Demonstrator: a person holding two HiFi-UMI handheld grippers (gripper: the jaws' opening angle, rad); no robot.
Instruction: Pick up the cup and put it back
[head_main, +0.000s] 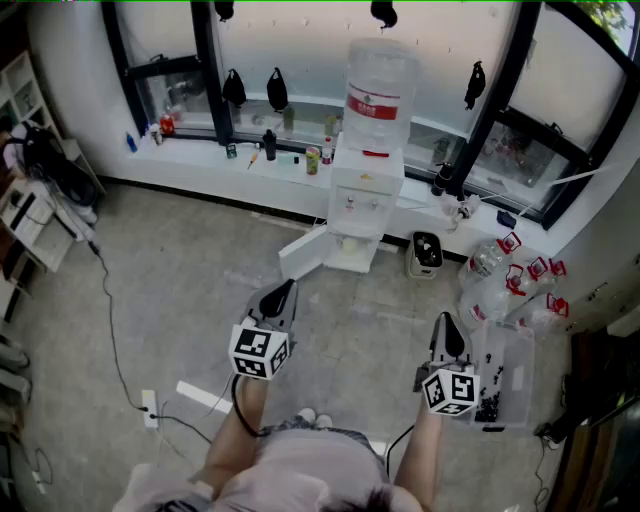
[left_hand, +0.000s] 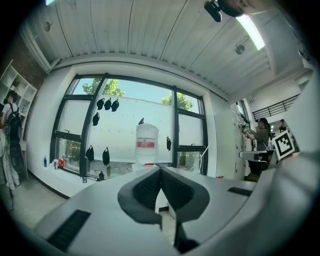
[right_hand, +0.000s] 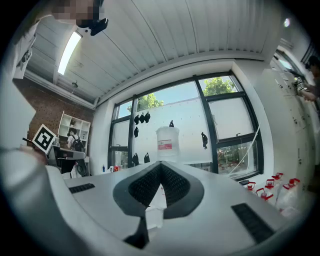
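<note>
Centrally, white water dispenser (head_main: 366, 195) under the window at upper middle, left gripper (head_main: 287, 290) and right gripper (head_main: 447, 322) below it, both jaws clenched empty, cup not discernible.

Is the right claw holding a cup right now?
No, the right claw has its jaws shut together with nothing between them.

A white water dispenser (head_main: 366, 195) is standing against the window wall, carrying a big clear bottle (head_main: 379, 90) with a red label, and its lower door (head_main: 303, 252) is hanging open. Small bottles are lining the windowsill (head_main: 200, 152). Red-capped jugs (head_main: 495, 275) are lying to its right, near a clear plastic bin (head_main: 505, 345). A power strip (head_main: 150, 405) is lying on the floor (head_main: 180, 290).
</note>
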